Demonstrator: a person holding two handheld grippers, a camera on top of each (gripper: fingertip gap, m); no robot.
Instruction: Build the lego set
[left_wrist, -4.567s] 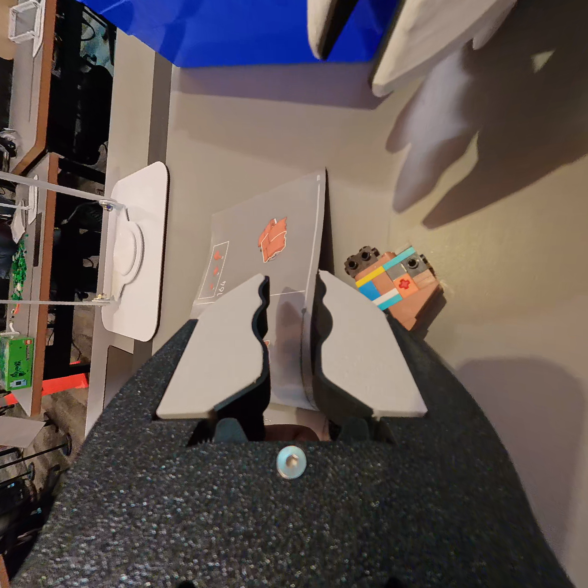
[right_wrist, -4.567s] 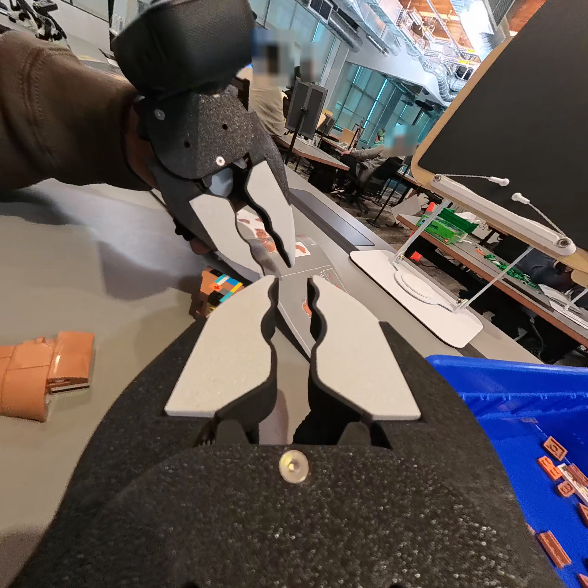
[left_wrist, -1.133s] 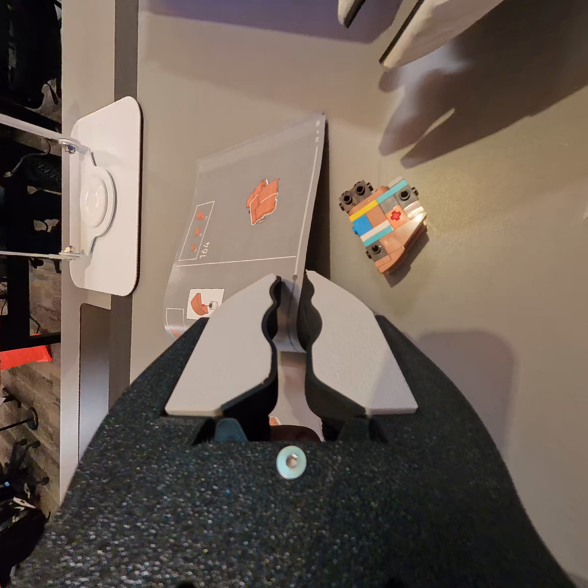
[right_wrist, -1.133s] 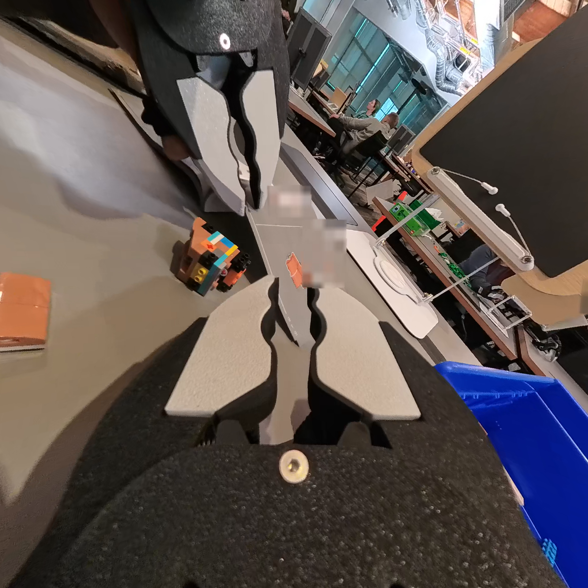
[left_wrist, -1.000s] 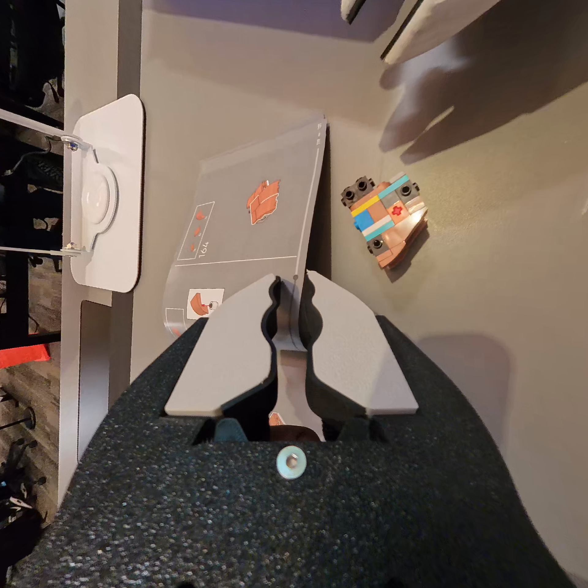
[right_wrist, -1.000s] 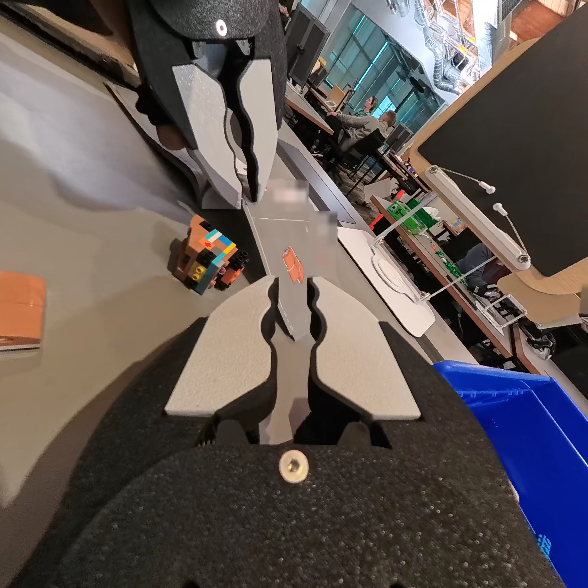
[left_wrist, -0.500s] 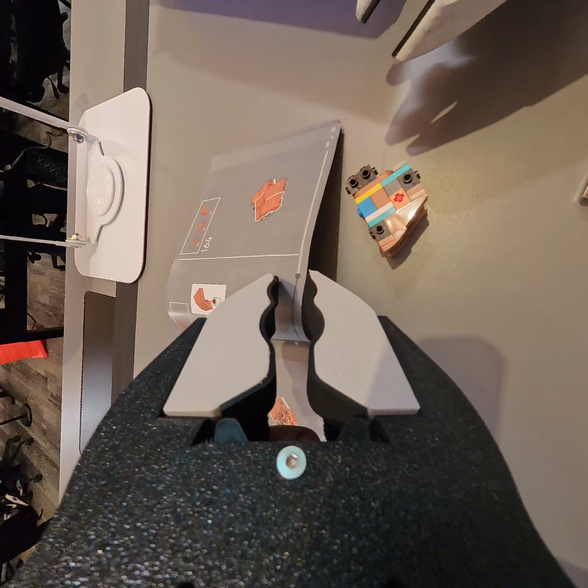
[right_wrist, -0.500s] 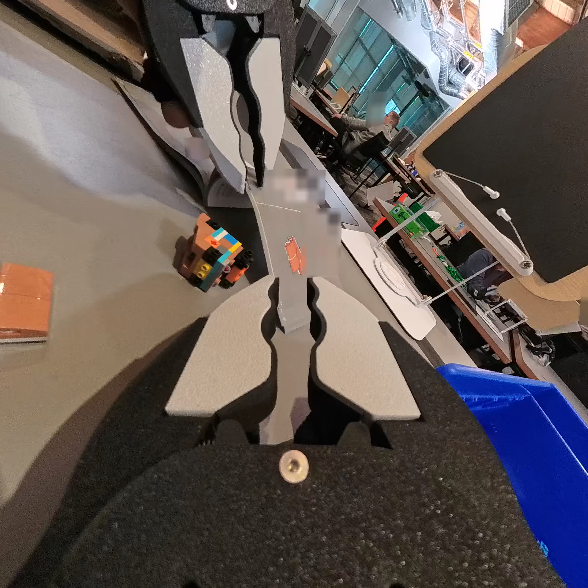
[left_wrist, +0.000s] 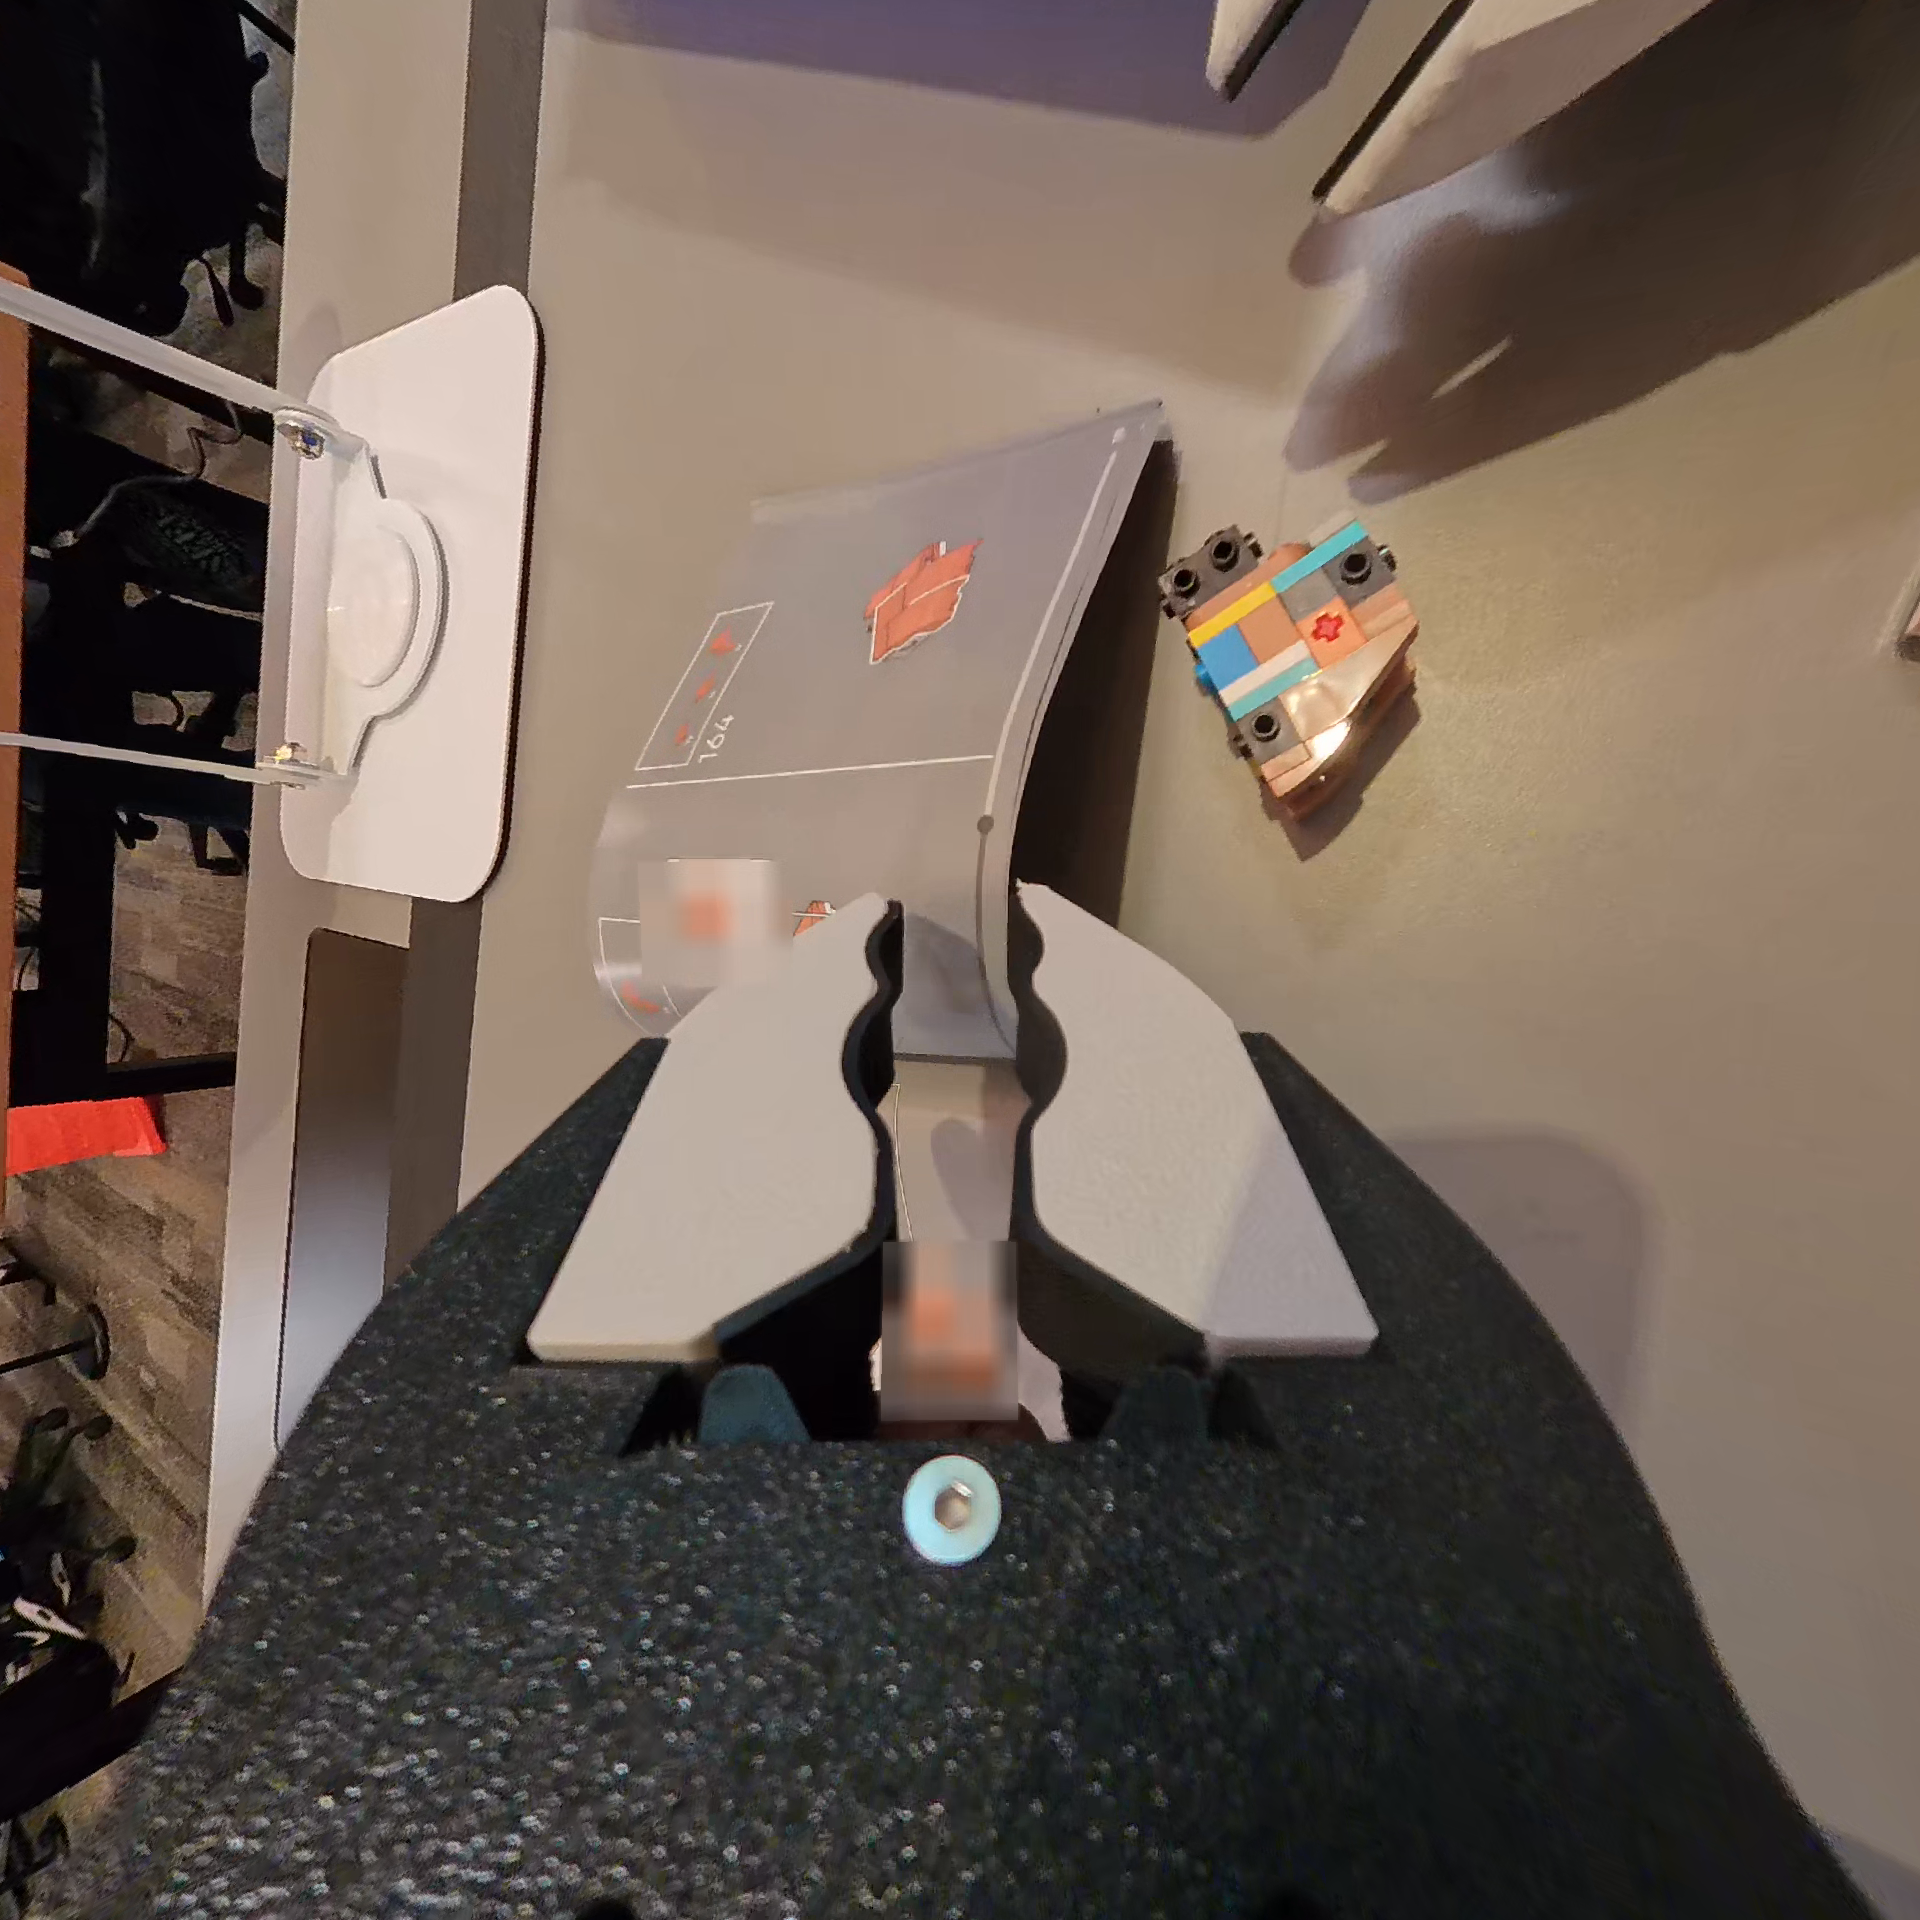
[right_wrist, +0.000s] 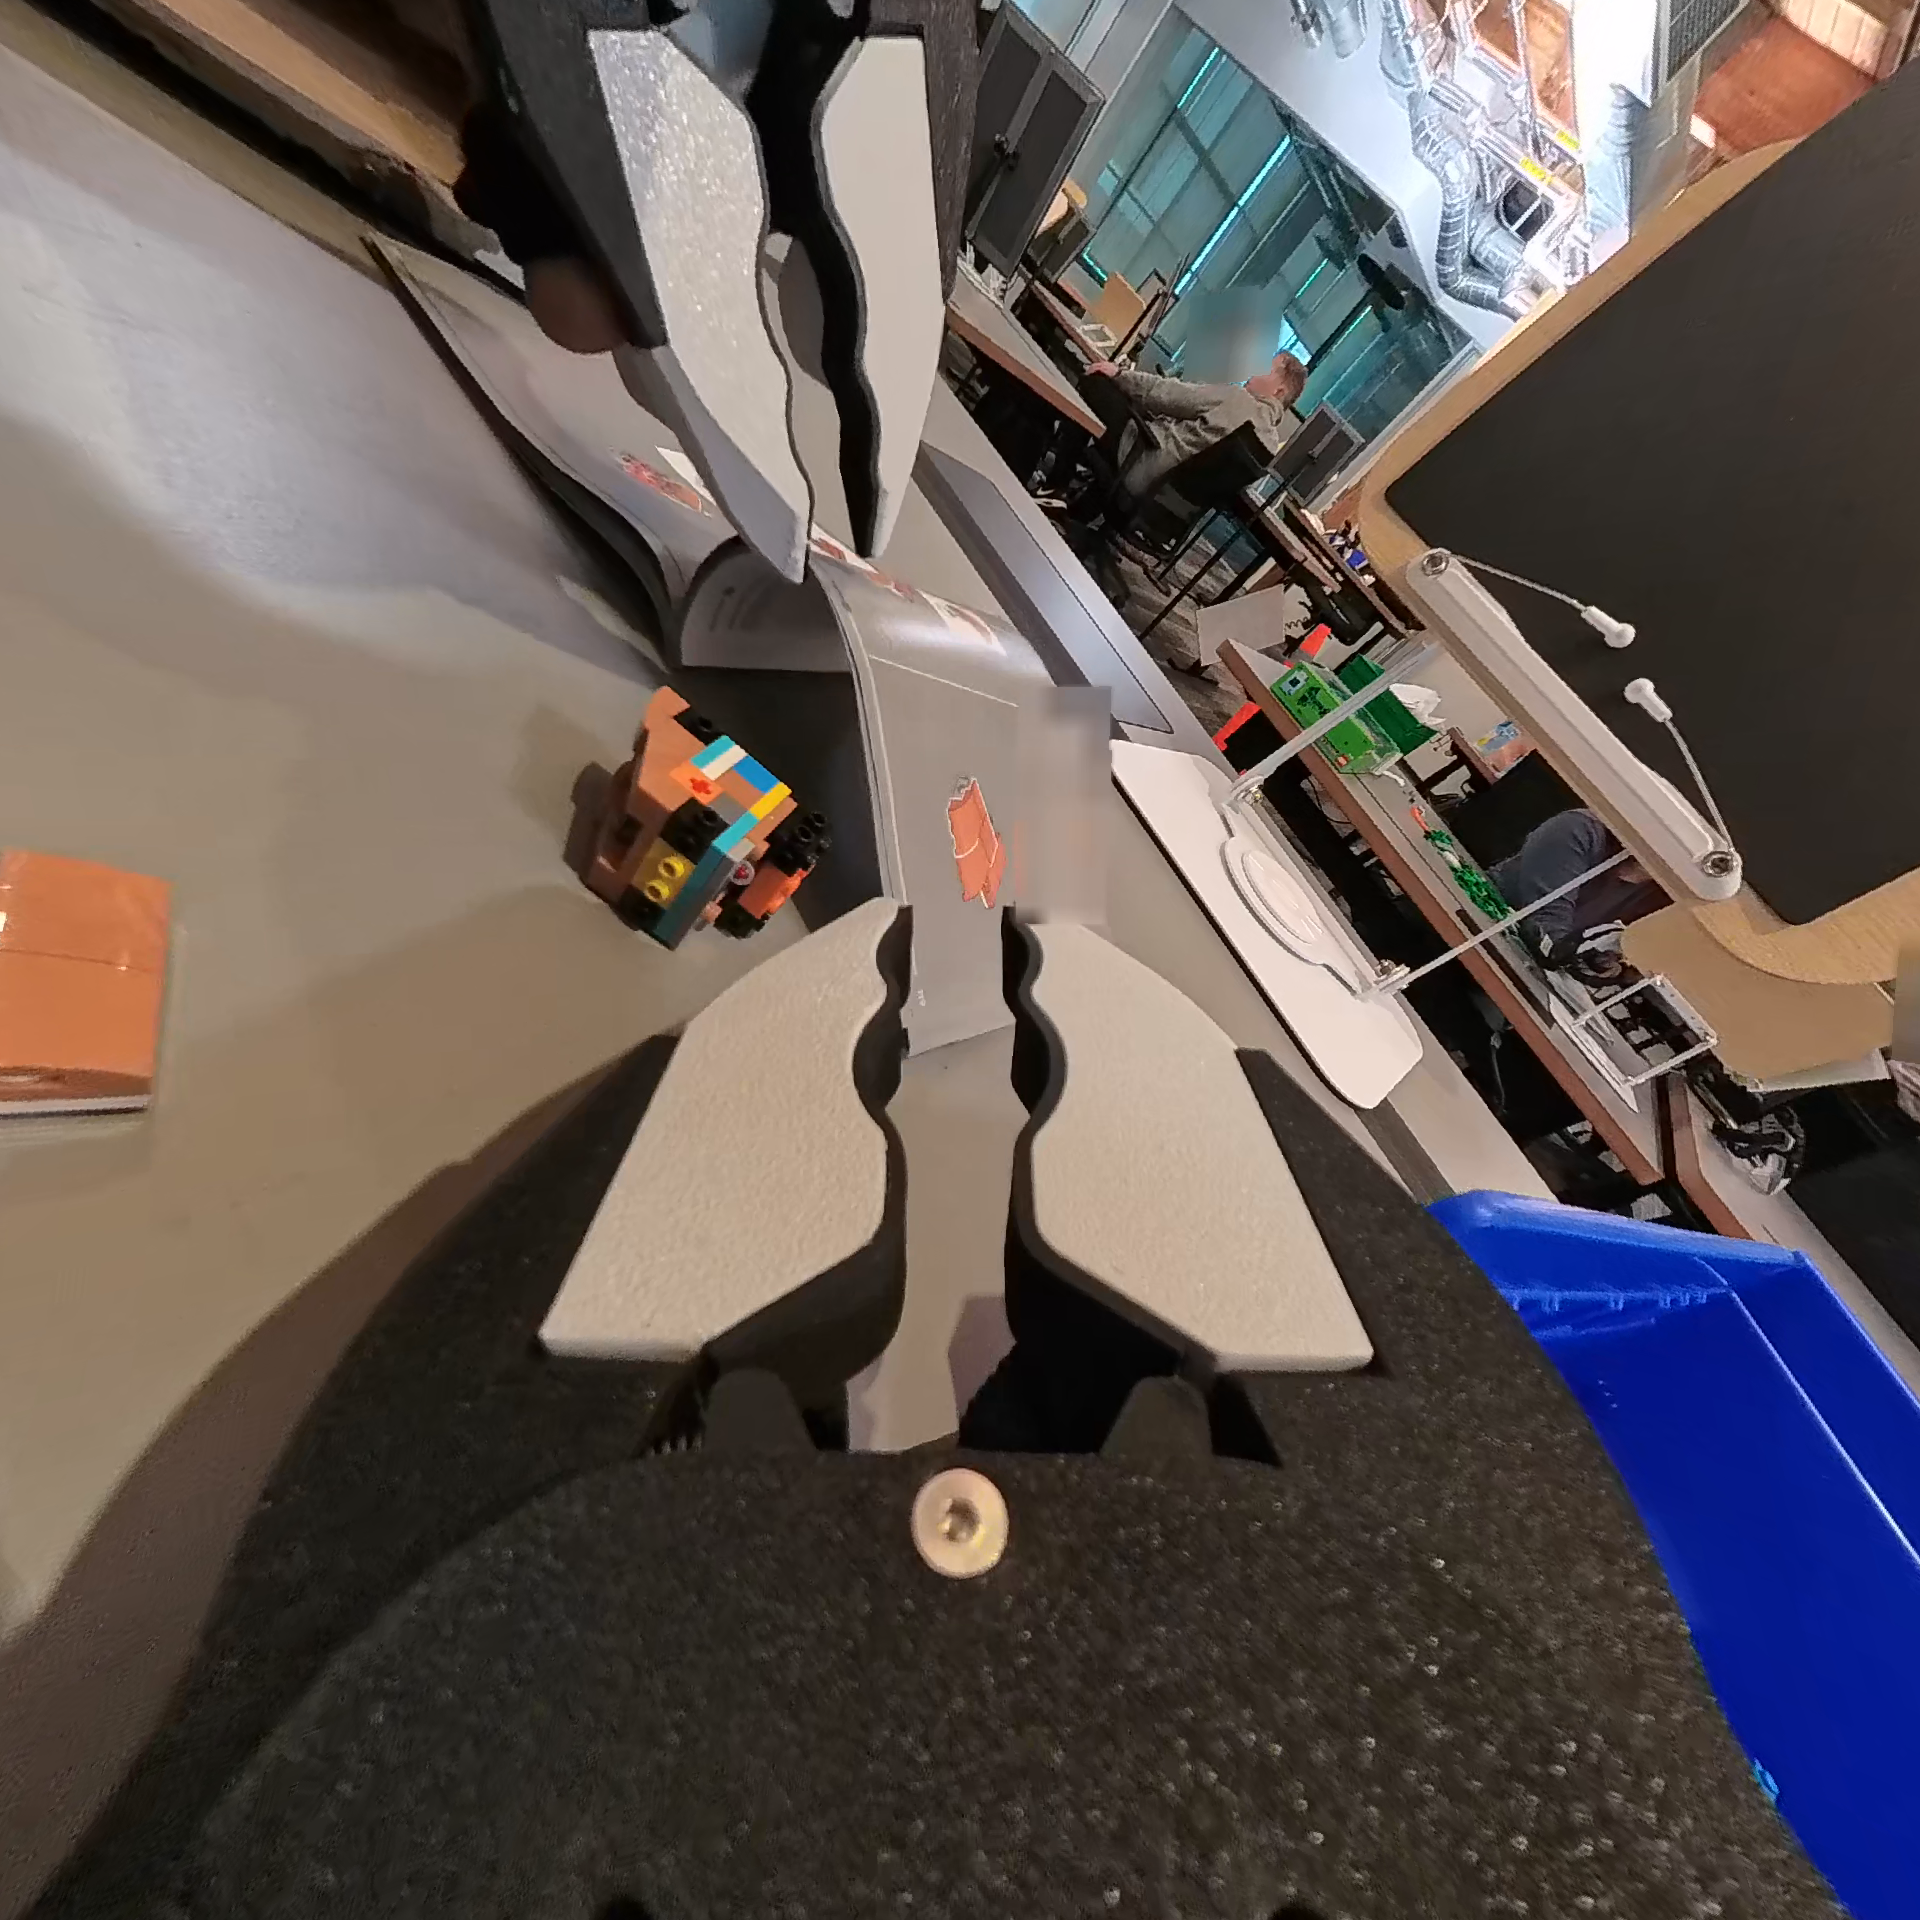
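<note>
A small brown lego model (left_wrist: 1299, 665) with blue, yellow and teal bricks sits on the grey table; it also shows in the right wrist view (right_wrist: 696, 821). My left gripper (left_wrist: 954, 904) is shut on a grey page (left_wrist: 883, 675) of the instruction booklet and holds it up in a curl. In the right wrist view the left gripper (right_wrist: 831, 561) pinches the top of that page (right_wrist: 956, 831). My right gripper (right_wrist: 956, 914) is shut and empty, hovering in front of the page's lower corner. It shows at the top of the left wrist view (left_wrist: 1273, 156).
A flat orange tile assembly (right_wrist: 78, 977) lies left of the model. A blue bin (right_wrist: 1714, 1455) stands at the right. A white stand base (left_wrist: 416, 592) sits beyond the booklet (right_wrist: 582, 488), near the table edge. Other desks and people are farther back. Across from one pair of fingers to the other is roughly 11 centimeters.
The left gripper closed on the page and has pulled it over, so it curls more. The right gripper has drawn back from the page.
</note>
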